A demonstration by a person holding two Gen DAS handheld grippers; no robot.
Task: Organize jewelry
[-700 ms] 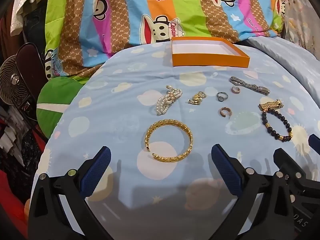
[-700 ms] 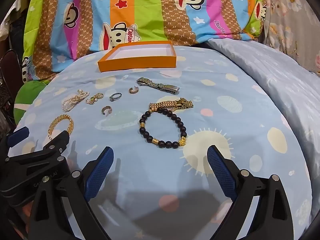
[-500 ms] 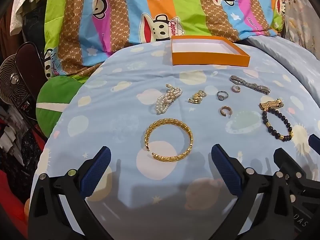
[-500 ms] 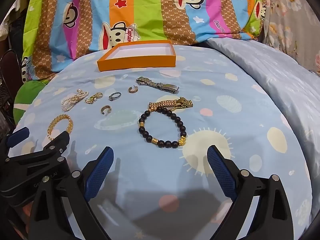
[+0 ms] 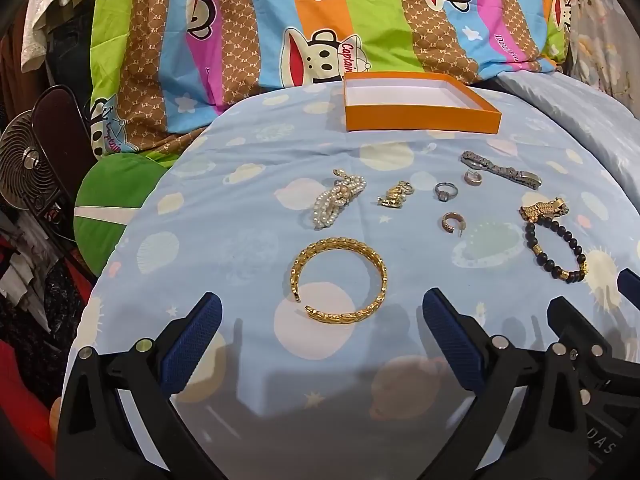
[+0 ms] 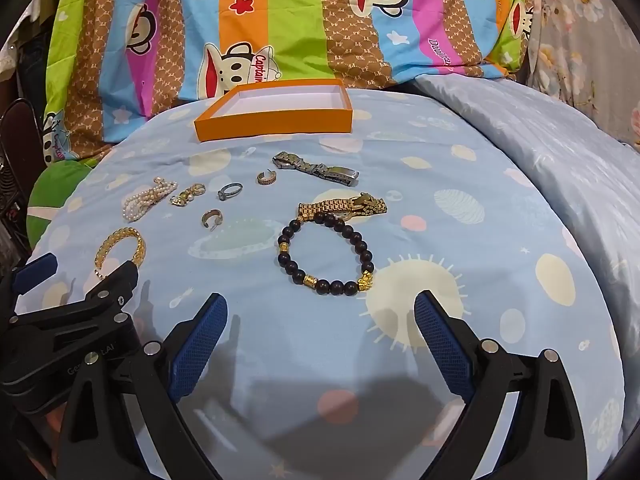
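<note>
Jewelry lies loose on the pale blue planet-print bedsheet [image 5: 240, 184]: gold bangle [image 5: 339, 279] just ahead of the left gripper [image 5: 322, 338], black bead bracelet [image 6: 326, 255] ahead of the right gripper [image 6: 321, 334], both jaws spread wide, holding nothing. Orange box [image 5: 420, 102] sits empty beyond. Striped monkey-print cover [image 6: 280, 28] behind reads "Captain"; other script unclear. Small fan [image 5: 28, 168] at left.

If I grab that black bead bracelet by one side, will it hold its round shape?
Probably not: the black bead bracelet looks strung from separate beads, so it would likely sag into a hanging loop. Its round beads may slip between the right gripper fingers.
</note>
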